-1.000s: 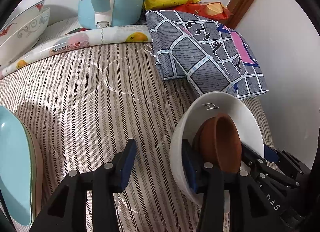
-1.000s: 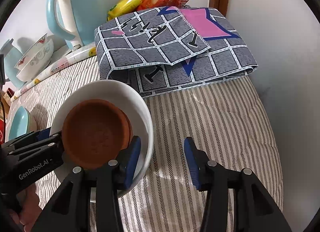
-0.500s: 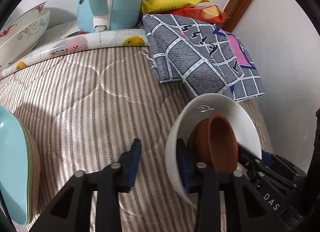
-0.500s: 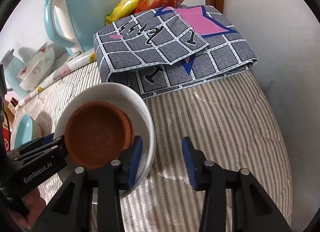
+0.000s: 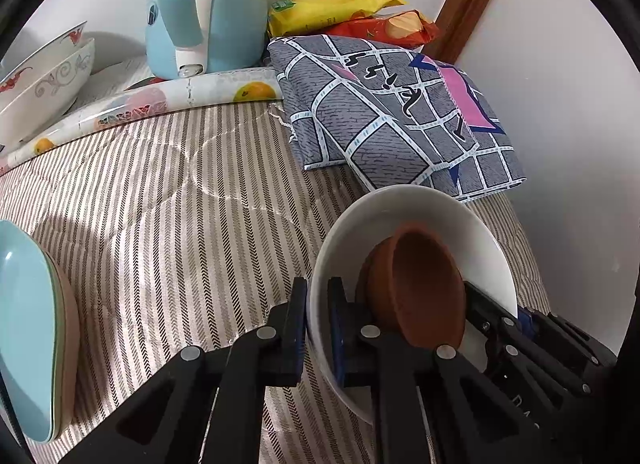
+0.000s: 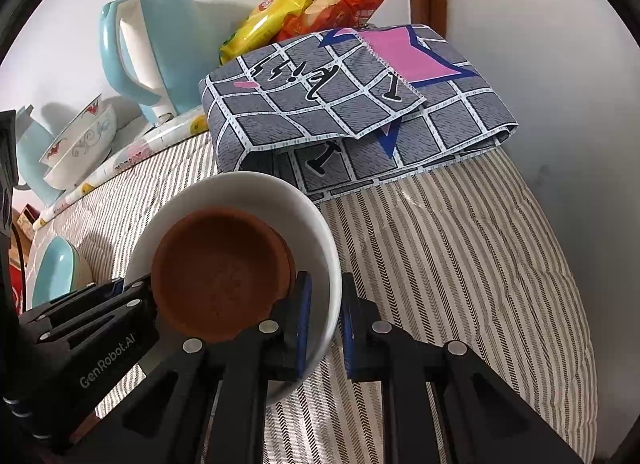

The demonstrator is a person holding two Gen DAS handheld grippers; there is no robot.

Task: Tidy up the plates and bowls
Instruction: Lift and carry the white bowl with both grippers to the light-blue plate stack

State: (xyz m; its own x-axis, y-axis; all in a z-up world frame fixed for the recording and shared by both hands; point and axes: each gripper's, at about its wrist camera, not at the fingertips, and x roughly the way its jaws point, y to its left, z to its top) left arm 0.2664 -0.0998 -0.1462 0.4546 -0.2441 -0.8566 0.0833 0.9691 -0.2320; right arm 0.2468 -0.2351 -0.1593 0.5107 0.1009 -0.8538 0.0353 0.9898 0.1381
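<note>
A white bowl [image 5: 420, 220] with a brown clay bowl [image 5: 420, 288] inside it sits on the striped cloth. It also shows in the right wrist view [image 6: 256, 200] with the brown bowl [image 6: 220, 280]. My left gripper [image 5: 318, 328] is shut on the white bowl's left rim. My right gripper [image 6: 324, 324] is shut on its right rim. A stack of light blue plates [image 5: 24, 324] lies at the left edge. Patterned white bowls [image 5: 44, 80] are stacked at the far left.
A light blue kettle [image 5: 204, 8] stands at the back. A folded grey checked cloth [image 5: 400, 116] lies just beyond the white bowl, with snack bags [image 5: 340, 4] behind it. A rolled fruit-print mat [image 5: 140, 108] lies across the back. A wall is close on the right.
Both grippers have closed from open onto opposite rims of the white bowl. The brown bowl stays inside it.
</note>
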